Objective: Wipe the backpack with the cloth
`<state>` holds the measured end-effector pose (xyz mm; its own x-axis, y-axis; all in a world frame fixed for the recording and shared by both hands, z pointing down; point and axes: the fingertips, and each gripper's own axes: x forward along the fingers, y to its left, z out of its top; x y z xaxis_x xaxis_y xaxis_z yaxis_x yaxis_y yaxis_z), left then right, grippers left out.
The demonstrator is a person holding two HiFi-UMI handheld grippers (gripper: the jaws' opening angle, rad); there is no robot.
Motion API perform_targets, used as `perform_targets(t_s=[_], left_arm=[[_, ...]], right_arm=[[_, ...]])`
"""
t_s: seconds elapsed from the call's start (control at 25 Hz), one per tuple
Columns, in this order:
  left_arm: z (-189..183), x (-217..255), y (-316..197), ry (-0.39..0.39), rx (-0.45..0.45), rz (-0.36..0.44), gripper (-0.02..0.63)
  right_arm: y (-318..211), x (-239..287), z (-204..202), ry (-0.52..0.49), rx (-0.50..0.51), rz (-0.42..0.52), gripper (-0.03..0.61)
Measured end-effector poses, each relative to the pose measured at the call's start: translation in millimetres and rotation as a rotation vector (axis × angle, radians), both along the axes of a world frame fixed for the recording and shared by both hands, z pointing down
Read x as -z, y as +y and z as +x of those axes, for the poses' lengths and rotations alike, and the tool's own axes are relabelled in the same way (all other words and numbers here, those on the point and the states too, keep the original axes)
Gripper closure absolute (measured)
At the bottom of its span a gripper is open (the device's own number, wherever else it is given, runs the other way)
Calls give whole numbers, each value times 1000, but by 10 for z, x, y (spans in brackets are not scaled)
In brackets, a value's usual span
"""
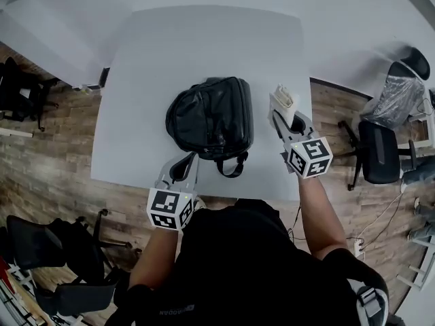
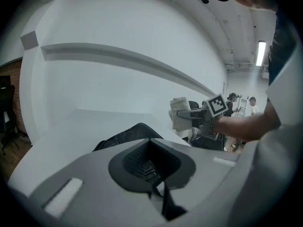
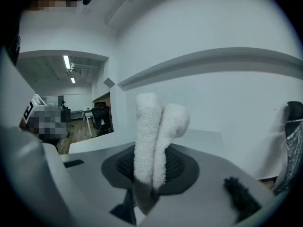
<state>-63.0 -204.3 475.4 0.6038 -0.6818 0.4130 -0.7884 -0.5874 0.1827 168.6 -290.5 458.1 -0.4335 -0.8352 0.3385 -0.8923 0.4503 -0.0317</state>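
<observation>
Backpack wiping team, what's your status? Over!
Right gripper shut on cloth, beside backpack, not touching. Left gripper shut, empty. Nothing in the way.

backpack (image 1: 211, 117) on table (image 1: 143, 66) | cloth (image 1: 284, 102) in right gripper (image 1: 281, 116) beside it | left gripper (image 1: 182, 170) at near edge

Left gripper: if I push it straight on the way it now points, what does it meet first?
The backpack, most likely its near side. It lies on the table directly ahead of the left gripper, with nothing visible between them. How large the gap is cannot be told.
</observation>
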Motion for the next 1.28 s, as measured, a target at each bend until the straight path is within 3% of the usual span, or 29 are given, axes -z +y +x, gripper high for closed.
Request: perform_targets(t_s=[0.16, 0.4, 0.84, 1.28], left_arm=[[118, -91, -45, -30, 37, -17, 607], [247, -199, -32, -60, 91, -52, 607], [259, -406, 82, -107, 177, -125, 607], [253, -484, 165, -116, 213, -153, 607]], right_arm=[[-353, -217, 124, 20, 26, -12, 491], [-742, -634, 167, 132, 91, -29, 492], [-1365, -1258, 59, 163, 170, -57, 492], [-1449, -1479, -70, 150, 207, -86, 492]])
